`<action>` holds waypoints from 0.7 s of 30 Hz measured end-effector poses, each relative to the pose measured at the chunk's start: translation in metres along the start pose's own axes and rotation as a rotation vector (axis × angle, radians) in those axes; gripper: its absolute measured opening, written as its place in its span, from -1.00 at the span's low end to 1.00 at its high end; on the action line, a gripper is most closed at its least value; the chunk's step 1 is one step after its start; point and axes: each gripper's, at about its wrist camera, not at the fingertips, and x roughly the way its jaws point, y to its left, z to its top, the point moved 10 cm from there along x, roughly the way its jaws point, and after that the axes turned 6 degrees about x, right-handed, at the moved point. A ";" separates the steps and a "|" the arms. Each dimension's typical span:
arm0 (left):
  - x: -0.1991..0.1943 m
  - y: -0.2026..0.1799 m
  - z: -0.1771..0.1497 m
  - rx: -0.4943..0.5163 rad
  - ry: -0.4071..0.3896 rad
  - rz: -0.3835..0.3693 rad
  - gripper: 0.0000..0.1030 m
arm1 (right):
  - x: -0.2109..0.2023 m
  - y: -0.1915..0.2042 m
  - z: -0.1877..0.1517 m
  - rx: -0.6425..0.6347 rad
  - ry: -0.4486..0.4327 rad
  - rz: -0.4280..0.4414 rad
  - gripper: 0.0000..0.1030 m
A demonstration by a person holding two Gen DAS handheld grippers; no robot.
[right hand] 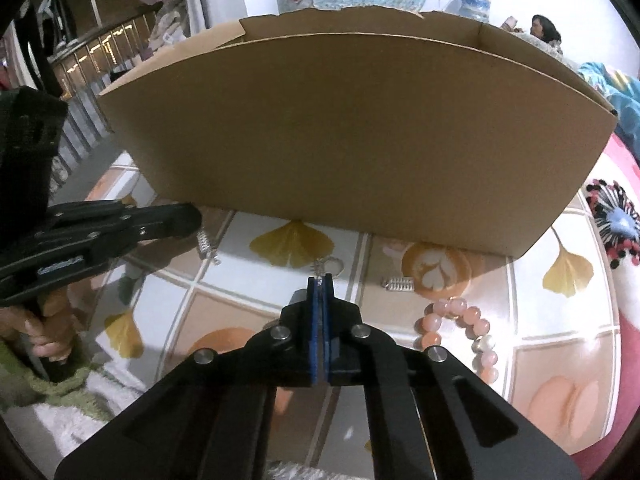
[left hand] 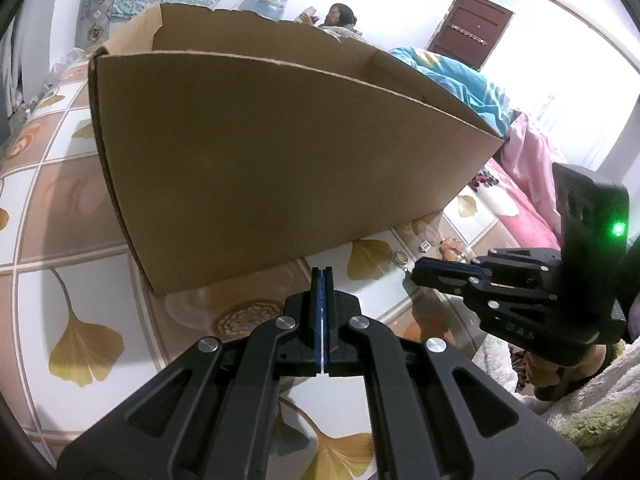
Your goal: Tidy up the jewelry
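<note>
The left gripper has its jaws clenched on nothing, close to the brown cardboard box on the leaf-patterned tiled surface. The right gripper has its jaws pinched on a thin silver ring chain; a pink bead bracelet lies just beside it, nearer the surface's right edge

The right gripper body carries faint embossed characters, too blurred to read.

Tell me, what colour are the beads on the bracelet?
Pale pink and peach, with a couple of whitish ones. The bead bracelet shows best in the right wrist view.
</note>
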 end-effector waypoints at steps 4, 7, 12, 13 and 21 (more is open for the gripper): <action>0.000 0.000 0.000 0.001 -0.002 0.001 -1.00 | -0.010 0.003 -0.002 0.010 -0.011 0.030 -0.97; -0.001 0.001 0.000 0.002 -0.005 0.003 -1.00 | -0.017 0.008 0.001 0.003 -0.026 0.047 -0.97; -0.003 0.001 0.000 0.000 -0.005 0.004 -1.00 | -0.020 0.006 0.003 -0.002 -0.043 0.027 -0.90; -0.003 0.002 0.000 0.000 -0.005 0.004 -1.00 | -0.016 0.007 0.002 -0.009 -0.028 0.028 -0.85; -0.004 0.004 -0.001 -0.004 -0.006 0.009 -1.00 | 0.007 0.003 0.004 -0.053 0.004 -0.025 -0.79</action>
